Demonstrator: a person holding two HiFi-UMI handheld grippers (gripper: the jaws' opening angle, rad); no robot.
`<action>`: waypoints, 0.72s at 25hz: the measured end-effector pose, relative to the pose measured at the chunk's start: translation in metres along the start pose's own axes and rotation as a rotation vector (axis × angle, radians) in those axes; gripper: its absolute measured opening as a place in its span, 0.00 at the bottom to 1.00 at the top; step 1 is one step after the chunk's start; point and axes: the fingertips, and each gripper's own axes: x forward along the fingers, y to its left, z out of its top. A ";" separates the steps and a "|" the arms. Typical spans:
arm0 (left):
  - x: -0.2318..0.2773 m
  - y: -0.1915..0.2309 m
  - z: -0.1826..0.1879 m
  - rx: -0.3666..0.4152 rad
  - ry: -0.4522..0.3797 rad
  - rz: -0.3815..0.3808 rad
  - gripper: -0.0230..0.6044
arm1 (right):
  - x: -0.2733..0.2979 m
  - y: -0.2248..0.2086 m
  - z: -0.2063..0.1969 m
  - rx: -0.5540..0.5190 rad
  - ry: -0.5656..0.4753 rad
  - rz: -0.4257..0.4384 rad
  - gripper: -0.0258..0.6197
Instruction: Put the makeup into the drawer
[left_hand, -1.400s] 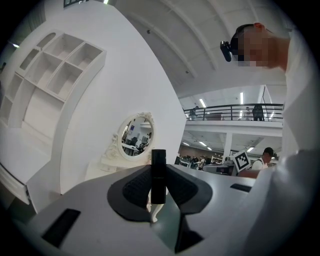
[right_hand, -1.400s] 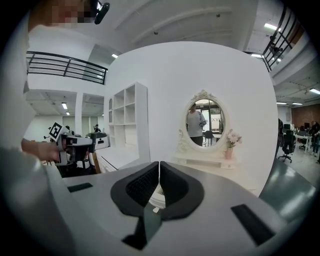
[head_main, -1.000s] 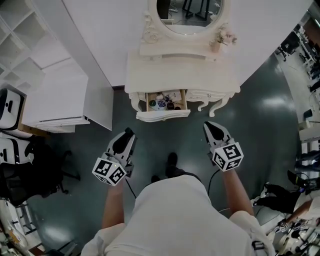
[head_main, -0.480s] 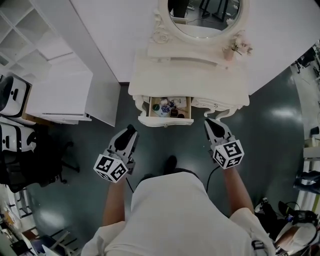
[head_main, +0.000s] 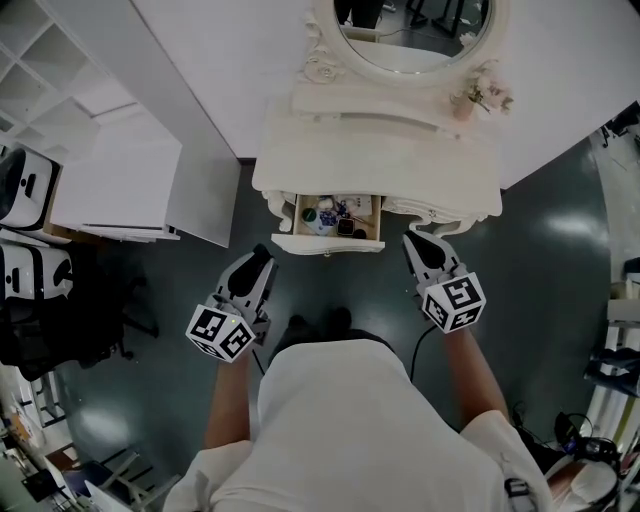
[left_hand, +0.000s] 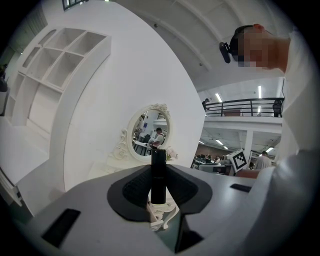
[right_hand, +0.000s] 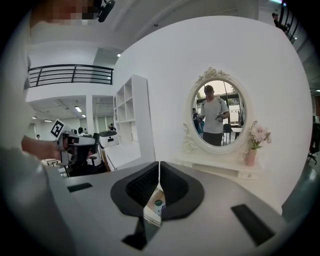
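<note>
An open drawer (head_main: 325, 243) in the white dressing table (head_main: 375, 150) holds several small makeup items (head_main: 335, 213). My left gripper (head_main: 258, 270) hangs over the dark floor, just left of and short of the drawer front. In the left gripper view it (left_hand: 159, 172) is shut on an upright black makeup tube (left_hand: 158, 159). My right gripper (head_main: 420, 245) is by the table's right front leg. In the right gripper view its (right_hand: 159, 172) pads meet with nothing between them, and the drawer (right_hand: 154, 207) shows below.
An oval mirror (head_main: 410, 30) and a pink flower vase (head_main: 467, 98) stand at the back of the table. A white cabinet (head_main: 120, 185) and open shelving (head_main: 40, 60) are to the left, with a black chair (head_main: 60, 320) below them. The person's feet are on the dark floor.
Both grippers have come closer to the dressing table and its open drawer. The left one keeps its hold on the black tube; the right one stays shut.
</note>
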 end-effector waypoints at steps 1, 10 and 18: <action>0.003 0.001 0.001 -0.002 0.002 0.000 0.20 | 0.002 -0.001 -0.001 0.002 0.004 0.002 0.09; 0.025 0.025 0.005 -0.009 0.028 -0.031 0.20 | 0.028 -0.009 -0.005 0.021 0.022 -0.026 0.09; 0.065 0.074 0.018 0.018 0.077 -0.094 0.19 | 0.070 -0.023 0.009 0.046 0.031 -0.096 0.09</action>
